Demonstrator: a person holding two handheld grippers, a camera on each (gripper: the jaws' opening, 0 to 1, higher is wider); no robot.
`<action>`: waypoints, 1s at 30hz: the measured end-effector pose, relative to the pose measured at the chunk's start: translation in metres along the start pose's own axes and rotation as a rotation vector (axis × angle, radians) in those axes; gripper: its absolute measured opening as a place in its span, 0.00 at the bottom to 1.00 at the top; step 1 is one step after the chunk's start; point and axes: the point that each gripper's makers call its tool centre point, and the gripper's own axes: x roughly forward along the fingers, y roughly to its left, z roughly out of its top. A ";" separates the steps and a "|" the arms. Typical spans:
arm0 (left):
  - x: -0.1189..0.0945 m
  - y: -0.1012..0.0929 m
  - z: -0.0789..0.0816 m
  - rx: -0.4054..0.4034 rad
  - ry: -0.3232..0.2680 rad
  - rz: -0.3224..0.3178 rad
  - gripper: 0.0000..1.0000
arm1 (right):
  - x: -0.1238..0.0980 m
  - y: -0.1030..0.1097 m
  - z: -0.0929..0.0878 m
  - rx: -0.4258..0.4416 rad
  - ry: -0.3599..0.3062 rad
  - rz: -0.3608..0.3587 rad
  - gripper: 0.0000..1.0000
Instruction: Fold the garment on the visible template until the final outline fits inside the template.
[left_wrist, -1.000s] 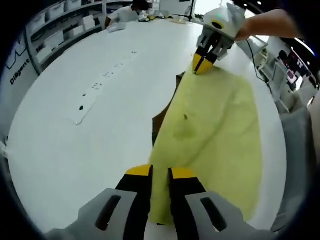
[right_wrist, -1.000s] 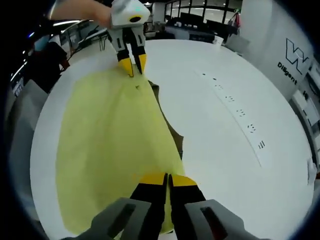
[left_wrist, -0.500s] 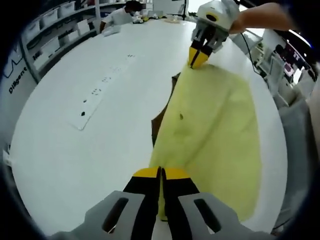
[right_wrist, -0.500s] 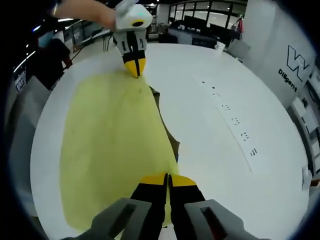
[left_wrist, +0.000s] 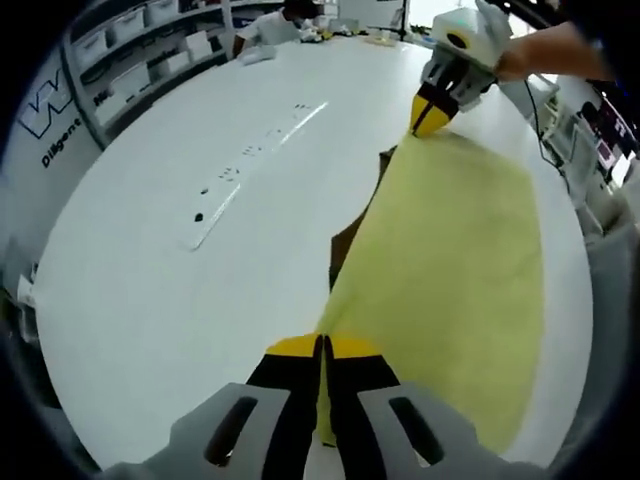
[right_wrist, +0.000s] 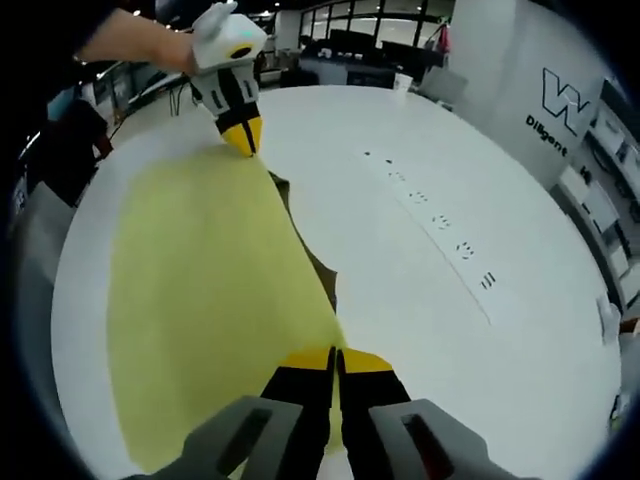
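Now the yellow garment (left_wrist: 450, 270) hangs stretched on the table between both tongs, its long edge running straight from the left gripper (left_wrist: 322, 352), clenched on one corner, to the right gripper (right_wrist: 336, 362), clenched on the far corner, with the brown template (left_wrist: 345, 240) peeking out beside that edge.

A long white strip (left_wrist: 255, 158) marked with dark symbols lies across a broad white table (left_wrist: 150, 280). Shelves with white bins (left_wrist: 120, 70) line the wall beside a logo (right_wrist: 562, 105), while a person (left_wrist: 285, 15) sits at the table's far end.
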 end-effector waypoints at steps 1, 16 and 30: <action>0.000 0.004 -0.002 -0.009 0.010 0.020 0.03 | 0.000 0.000 -0.001 -0.007 0.006 -0.008 0.00; -0.068 -0.009 -0.054 -0.235 -0.145 0.059 0.08 | -0.055 0.017 -0.029 0.140 -0.115 -0.051 0.07; -0.090 -0.108 -0.112 -0.397 -0.304 0.018 0.18 | -0.104 0.095 -0.071 0.352 -0.268 -0.052 0.11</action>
